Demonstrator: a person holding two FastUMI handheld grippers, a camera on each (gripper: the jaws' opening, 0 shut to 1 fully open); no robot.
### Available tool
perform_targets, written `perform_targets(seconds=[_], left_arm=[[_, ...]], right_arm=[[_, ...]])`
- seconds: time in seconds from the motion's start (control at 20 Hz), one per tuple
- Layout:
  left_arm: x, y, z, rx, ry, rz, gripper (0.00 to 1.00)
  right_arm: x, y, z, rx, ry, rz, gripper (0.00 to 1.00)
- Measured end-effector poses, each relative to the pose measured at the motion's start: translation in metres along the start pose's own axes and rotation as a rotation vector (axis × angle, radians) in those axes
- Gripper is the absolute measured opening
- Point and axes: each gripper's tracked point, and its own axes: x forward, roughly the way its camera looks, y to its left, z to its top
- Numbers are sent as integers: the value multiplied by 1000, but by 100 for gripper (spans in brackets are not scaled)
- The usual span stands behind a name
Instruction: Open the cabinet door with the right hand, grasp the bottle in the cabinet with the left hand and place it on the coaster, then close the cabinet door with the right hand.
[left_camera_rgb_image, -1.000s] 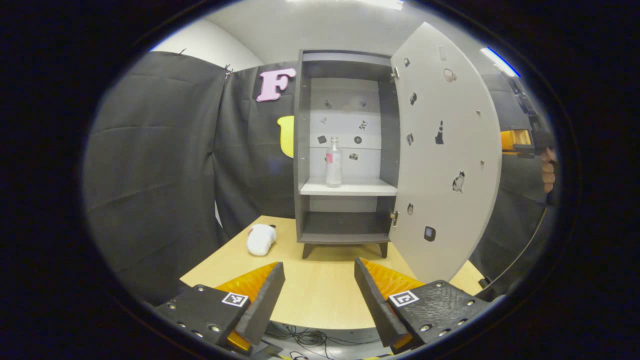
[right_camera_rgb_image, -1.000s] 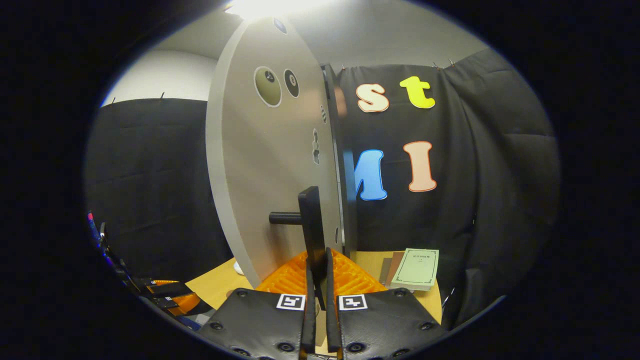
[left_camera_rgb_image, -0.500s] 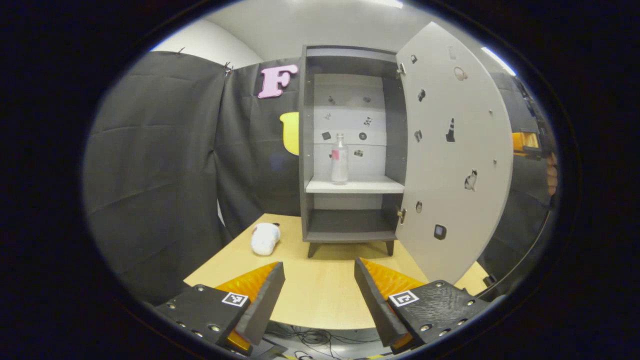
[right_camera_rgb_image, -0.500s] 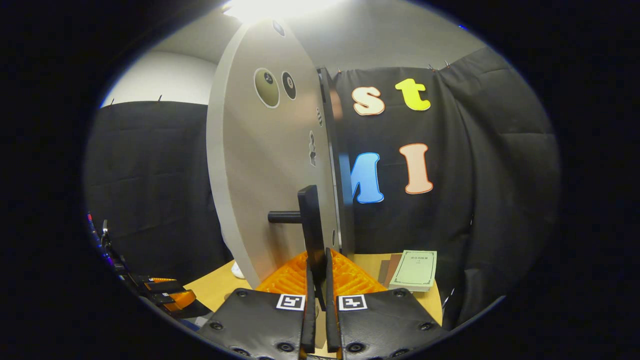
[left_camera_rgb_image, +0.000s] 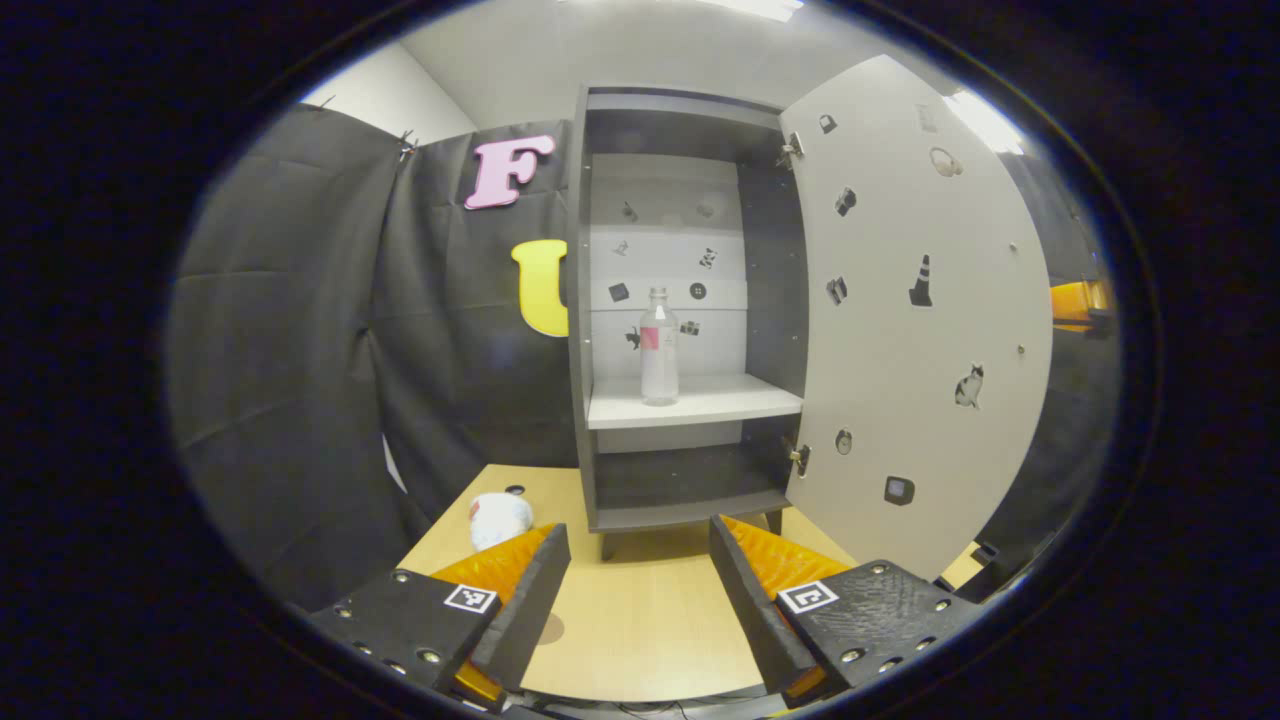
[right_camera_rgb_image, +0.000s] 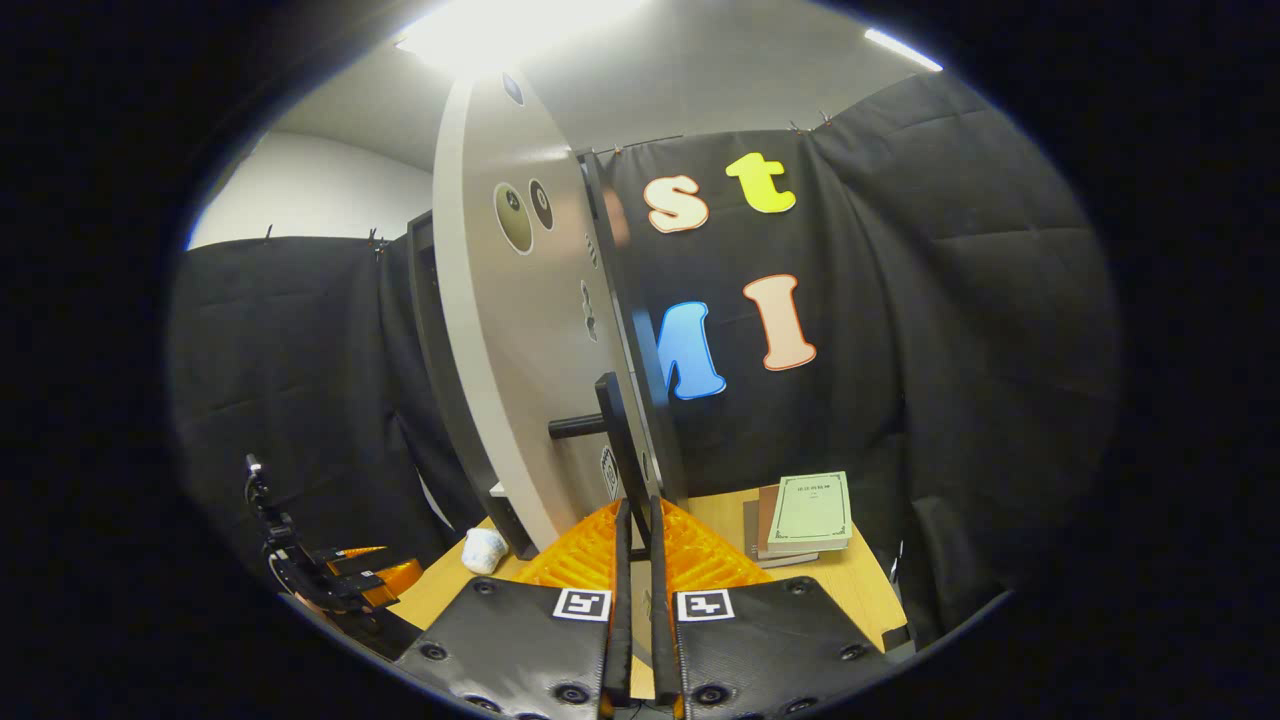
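A: Where is the bottle (left_camera_rgb_image: 658, 345) standing?
B: Mid-frame, upright on the cabinet (left_camera_rgb_image: 680, 300) shelf, door (left_camera_rgb_image: 915, 320) swung wide.
A: The claws?
B: The left claw (left_camera_rgb_image: 637, 590) is hanging spread above the worktop (left_camera_rgb_image: 645, 610); the right claw (right_camera_rgb_image: 634, 560) is pinching the door handle (right_camera_rgb_image: 622, 455).

The wooden bench (left_camera_rgb_image: 640, 610) carries the grey cabinet (left_camera_rgb_image: 578, 300), a white crumpled object (left_camera_rgb_image: 498, 518) beside it, and stacked books (right_camera_rgb_image: 805, 515). A bottle (left_camera_rgb_image: 657, 347) stands upright on the cabinet's white shelf (left_camera_rgb_image: 720, 400).
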Motion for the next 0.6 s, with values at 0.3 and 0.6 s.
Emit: perform_targets(seconds=[0.3, 0.6], left_arm=[[66, 9, 38, -4, -67, -168, 86], [107, 21, 80, 12, -128, -268, 86]], right_arm=[[-38, -46, 15, 34, -92, -330, 10], [-56, -65, 35, 8, -162, -558, 10]])
